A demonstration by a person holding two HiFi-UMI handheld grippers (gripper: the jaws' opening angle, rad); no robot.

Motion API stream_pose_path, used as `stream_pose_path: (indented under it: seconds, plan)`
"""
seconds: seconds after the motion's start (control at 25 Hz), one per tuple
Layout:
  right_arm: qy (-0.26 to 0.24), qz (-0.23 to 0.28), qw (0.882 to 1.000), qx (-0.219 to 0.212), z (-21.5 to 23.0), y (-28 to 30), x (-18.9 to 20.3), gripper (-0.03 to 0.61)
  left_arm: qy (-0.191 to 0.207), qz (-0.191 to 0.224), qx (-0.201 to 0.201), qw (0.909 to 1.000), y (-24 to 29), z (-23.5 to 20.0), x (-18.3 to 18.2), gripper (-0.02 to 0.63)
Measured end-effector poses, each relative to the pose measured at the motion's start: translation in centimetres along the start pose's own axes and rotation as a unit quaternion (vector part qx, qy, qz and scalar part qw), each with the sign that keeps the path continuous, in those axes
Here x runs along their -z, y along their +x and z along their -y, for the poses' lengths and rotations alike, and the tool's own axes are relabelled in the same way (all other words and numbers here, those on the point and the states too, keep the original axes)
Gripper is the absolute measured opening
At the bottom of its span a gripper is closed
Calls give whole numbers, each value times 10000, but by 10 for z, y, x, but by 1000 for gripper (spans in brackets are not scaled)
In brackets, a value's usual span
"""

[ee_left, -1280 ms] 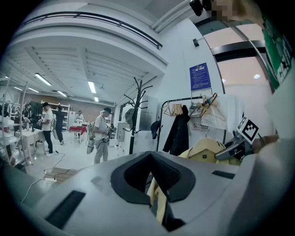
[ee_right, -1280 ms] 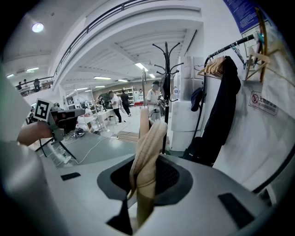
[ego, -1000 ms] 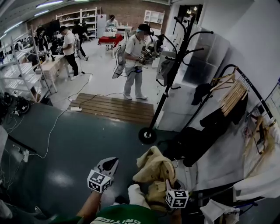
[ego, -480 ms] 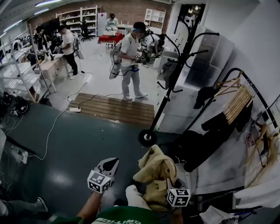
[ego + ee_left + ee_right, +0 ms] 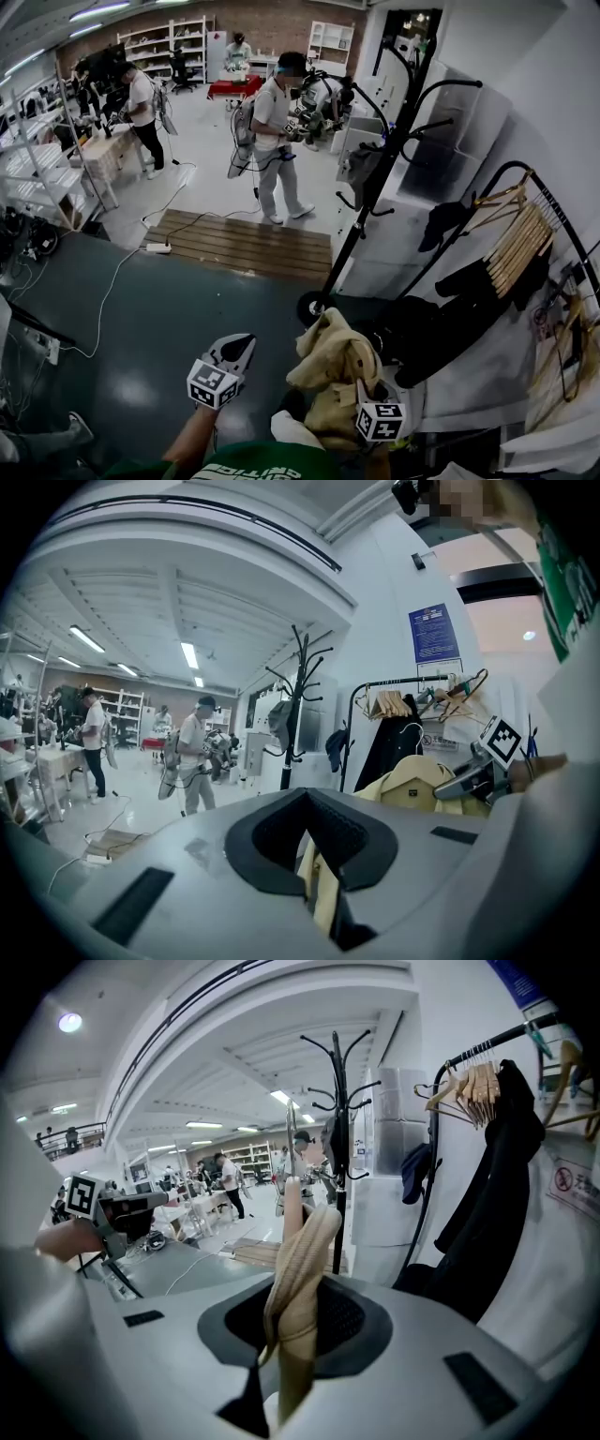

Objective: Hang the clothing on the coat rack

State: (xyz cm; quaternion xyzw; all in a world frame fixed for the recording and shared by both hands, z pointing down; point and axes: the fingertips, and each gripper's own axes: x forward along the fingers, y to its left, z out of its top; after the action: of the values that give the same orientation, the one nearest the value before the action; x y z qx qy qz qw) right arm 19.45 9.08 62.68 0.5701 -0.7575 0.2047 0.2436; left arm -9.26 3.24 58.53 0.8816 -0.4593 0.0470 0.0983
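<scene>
A beige jacket [image 5: 333, 361] hangs bunched in front of me, low in the head view. My right gripper [image 5: 366, 389] is shut on a fold of it; in the right gripper view the ribbed cloth [image 5: 300, 1241] sticks up from between the jaws. My left gripper [image 5: 242, 345] is to the left of the bundle. Its jaws stand together, and a beige strip [image 5: 319, 892] shows in the slit between them. The black coat rack [image 5: 337, 1176] stands ahead on a round base [image 5: 313, 307]. A grey bag [image 5: 361, 164] hangs on one hook.
A black garment rail with wooden hangers [image 5: 514, 225] and dark clothes [image 5: 441, 300] stands at the right, by the white wall. A wooden platform [image 5: 248, 244] and floor cables [image 5: 112, 277] lie ahead. A person in a white shirt [image 5: 270, 127] stands beyond.
Both grippers and the jacket keep their places in the view. The coat rack and rail have slid slightly right and nearer. The person in the white shirt has stepped to the left.
</scene>
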Motion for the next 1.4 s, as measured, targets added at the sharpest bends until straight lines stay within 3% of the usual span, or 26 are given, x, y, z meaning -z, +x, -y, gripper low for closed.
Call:
stream_pose_path:
  seconds: [0.48,0.84,1.4]
  plan:
    - [-70,182,9996,-190,37,66,-73,87,152,109,-163,9997,78,-41,-41,3]
    - [-245,304,9987,-340,58,97,-115,86,198,259,-176,9993,128,-48,-62,3]
    - [-509,273,9971,-487,68,126,-143,87,132,228,-421,9988,137,-60,-53,3]
